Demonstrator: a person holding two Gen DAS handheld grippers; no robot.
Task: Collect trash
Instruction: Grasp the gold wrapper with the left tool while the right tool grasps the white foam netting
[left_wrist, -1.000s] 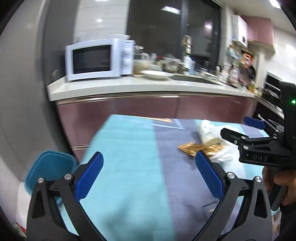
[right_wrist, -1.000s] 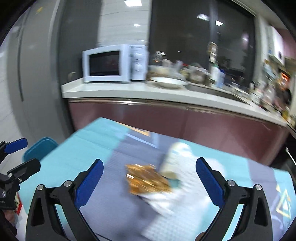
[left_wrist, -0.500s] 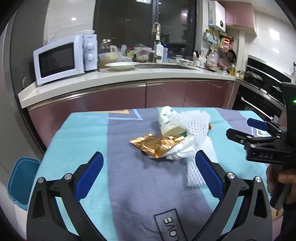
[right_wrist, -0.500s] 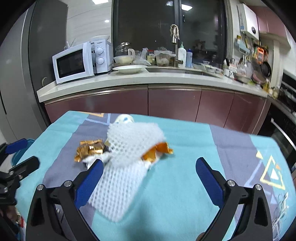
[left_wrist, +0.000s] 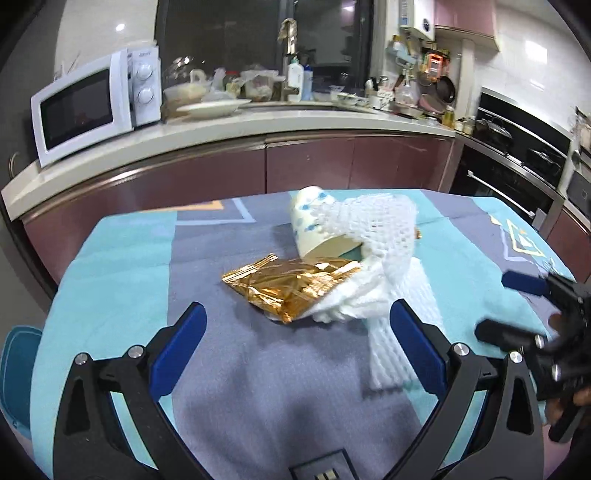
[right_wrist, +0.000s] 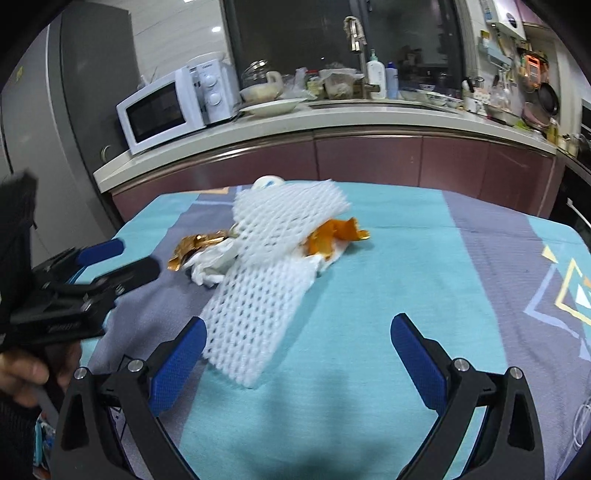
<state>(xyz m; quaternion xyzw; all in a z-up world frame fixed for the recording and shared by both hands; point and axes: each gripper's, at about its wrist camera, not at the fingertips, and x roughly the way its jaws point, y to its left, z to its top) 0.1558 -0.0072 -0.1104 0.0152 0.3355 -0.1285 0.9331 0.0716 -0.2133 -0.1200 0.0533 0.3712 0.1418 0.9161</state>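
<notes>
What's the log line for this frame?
phase: approach | left gripper: open, empty | right gripper: open, empty | trash on table: foam net, gold wrapper, cup, untouched

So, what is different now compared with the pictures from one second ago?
Both cameras swung right from the microwave side and moved nearer the trash pile. The left gripper now faces the gold wrapper; the right gripper faces the white foam net. Nothing was gripped; both grippers remain open and empty. The trash pile, with the paper cup, looks unmoved on the tablecloth.
</notes>
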